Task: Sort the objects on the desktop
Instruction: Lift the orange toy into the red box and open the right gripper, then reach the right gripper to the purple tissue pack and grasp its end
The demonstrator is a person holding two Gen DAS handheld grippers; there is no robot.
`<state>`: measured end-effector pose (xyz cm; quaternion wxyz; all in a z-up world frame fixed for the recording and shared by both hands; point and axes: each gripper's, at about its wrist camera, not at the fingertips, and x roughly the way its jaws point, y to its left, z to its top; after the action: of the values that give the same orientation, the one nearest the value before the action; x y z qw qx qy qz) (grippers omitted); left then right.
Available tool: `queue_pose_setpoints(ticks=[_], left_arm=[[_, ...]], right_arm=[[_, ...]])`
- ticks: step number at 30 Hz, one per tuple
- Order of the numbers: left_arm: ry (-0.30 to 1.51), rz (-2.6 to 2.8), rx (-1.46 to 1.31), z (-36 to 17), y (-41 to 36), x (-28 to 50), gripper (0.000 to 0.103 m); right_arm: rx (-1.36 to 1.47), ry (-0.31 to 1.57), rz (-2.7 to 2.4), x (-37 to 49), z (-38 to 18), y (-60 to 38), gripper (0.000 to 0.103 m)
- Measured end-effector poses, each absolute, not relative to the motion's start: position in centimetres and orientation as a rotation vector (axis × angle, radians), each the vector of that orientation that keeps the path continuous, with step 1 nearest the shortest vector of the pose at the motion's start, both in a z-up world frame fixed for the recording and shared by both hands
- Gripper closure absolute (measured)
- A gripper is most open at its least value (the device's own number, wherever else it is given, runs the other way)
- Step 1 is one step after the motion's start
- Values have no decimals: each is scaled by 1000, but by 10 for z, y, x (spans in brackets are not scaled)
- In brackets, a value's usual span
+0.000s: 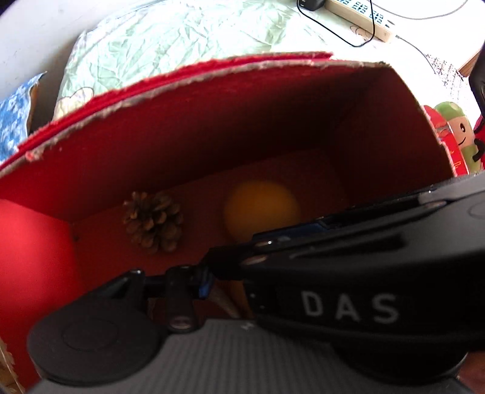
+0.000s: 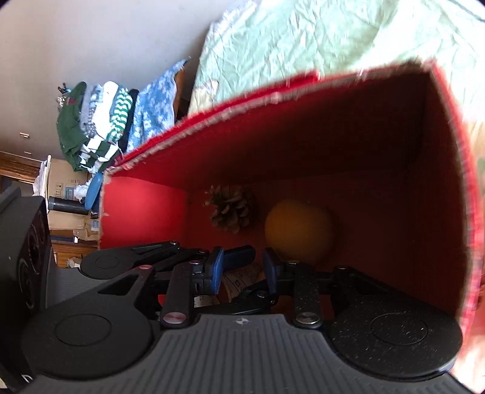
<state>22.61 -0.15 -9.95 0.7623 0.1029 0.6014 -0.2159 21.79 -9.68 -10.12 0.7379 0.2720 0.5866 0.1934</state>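
Observation:
Both grippers reach into a red cardboard box with torn rims, also in the right wrist view. On its floor lie a brown pine cone and a yellow-orange ball. My right gripper has its blue pads a little apart around a pale labelled object low in the box. My left gripper's tips are mostly hidden by the right gripper's black body, which crosses in front; one blue pad shows.
The box stands on a pale green crumpled bedcover. A power strip with black cables lies at the far right. A plush toy sits right of the box. Folded clothes and cardboard boxes stand at the left.

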Motion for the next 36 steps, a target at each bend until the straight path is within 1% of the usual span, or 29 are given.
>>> queue_pose_setpoints(ticks=[1,6,10,14,16,18,20,22,24,29,32,36], left_arm=[[1310,-469,226,-100,0,225,68],[1198,-500,233,-75,6,211,67],[1105,-536,205,-52,15,195,66],[957,-541,205,-26,24,167,65],[891,-526,216,-15,29,151,58],[830,-500,223,-3,35,134,57],[780,-477,207,3,47,120,53],[742,-453,168,7,61,106,42],[720,-416,136,10,75,99,37],[713,-303,125,12,94,68,37],[732,-216,110,0,106,48,31],[790,-91,70,-14,127,15,32]], right_arm=[[586,1282,423,218,-101,-95,70],[490,1167,389,210,-75,-94,69],[494,1037,391,187,-47,-113,68],[543,953,373,160,-35,-137,67],[570,922,369,148,-31,-148,67],[583,893,372,137,-27,-156,67],[575,871,378,126,-25,-161,67],[549,858,385,118,-23,-158,67],[510,850,400,112,-22,-151,67],[406,837,477,92,-22,-129,67],[353,837,594,77,-22,-116,67],[305,889,739,63,-35,-91,67]])
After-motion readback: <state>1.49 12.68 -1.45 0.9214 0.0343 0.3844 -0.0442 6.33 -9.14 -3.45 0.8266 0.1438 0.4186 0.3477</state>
